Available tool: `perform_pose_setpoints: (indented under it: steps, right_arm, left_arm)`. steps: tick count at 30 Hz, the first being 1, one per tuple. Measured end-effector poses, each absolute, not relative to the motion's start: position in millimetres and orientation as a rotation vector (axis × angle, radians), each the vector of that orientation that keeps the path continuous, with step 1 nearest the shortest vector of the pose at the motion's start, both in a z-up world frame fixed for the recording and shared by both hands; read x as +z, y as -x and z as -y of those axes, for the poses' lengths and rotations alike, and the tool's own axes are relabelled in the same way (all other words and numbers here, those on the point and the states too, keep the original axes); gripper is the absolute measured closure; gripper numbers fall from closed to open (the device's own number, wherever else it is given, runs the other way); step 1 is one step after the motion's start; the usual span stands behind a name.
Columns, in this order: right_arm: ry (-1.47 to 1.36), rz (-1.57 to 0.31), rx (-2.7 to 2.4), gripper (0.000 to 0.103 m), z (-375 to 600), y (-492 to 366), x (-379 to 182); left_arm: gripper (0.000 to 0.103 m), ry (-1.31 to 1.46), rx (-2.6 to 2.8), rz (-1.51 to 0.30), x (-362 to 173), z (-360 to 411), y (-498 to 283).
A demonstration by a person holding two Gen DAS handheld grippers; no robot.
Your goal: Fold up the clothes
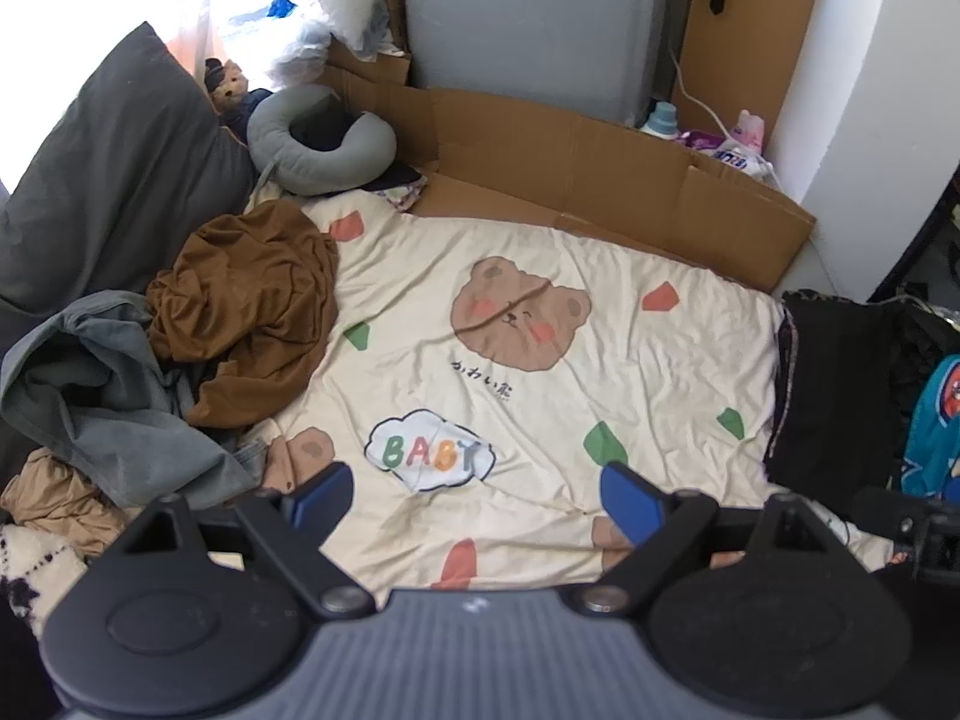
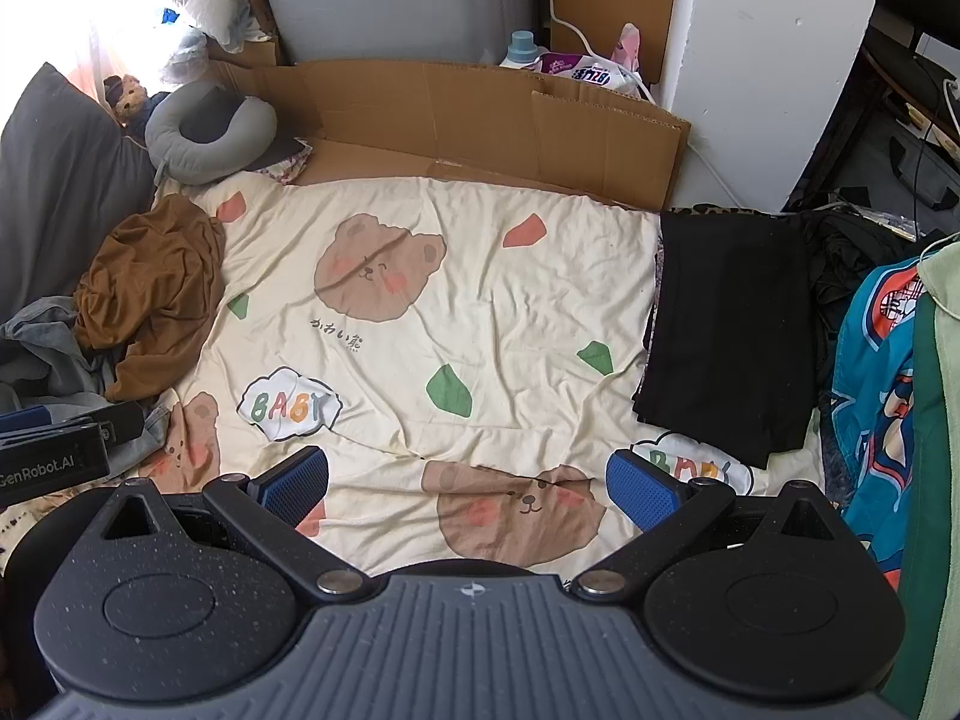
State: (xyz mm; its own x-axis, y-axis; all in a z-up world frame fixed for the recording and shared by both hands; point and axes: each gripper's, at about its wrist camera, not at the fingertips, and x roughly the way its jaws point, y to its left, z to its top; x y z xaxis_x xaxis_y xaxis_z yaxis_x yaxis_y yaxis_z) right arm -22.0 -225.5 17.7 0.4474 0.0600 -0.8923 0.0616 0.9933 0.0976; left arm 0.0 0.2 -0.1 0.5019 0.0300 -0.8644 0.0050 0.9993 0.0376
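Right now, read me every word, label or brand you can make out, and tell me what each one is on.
"BABY": cloud print on the bedsheet.
"BAB", rest hidden: second cloud print, partly under the black garment.
"GenRobot.AI": left gripper.
Short line of handwritten characters under the bear print: too small to read.
Packet by the wall: print too blurred to read.

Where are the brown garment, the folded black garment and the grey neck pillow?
brown garment (image 1: pixel 252 312): left wrist view, crumpled middle.
folded black garment (image 2: pixel 729 324): right wrist view, flat top face.
grey neck pillow (image 2: pixel 207 153): right wrist view, lower curve.
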Motion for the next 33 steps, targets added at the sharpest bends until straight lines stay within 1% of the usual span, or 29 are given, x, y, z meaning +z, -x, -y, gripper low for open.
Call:
perform_pose_setpoints:
  steps: [23,33]
  right_arm:
    - [-0.111,-1.109,0.022,0.001,222.5,24.0,18.7]
    - [-0.133,-1.108,0.020,0.001,225.0,22.7,17.8]
  left_arm:
    - [0.012,-0.052,0.010,-1.026,5.0,11.1,3.4]
    - [0.012,-0.038,0.018,-1.030,1.6,2.5,4.6]
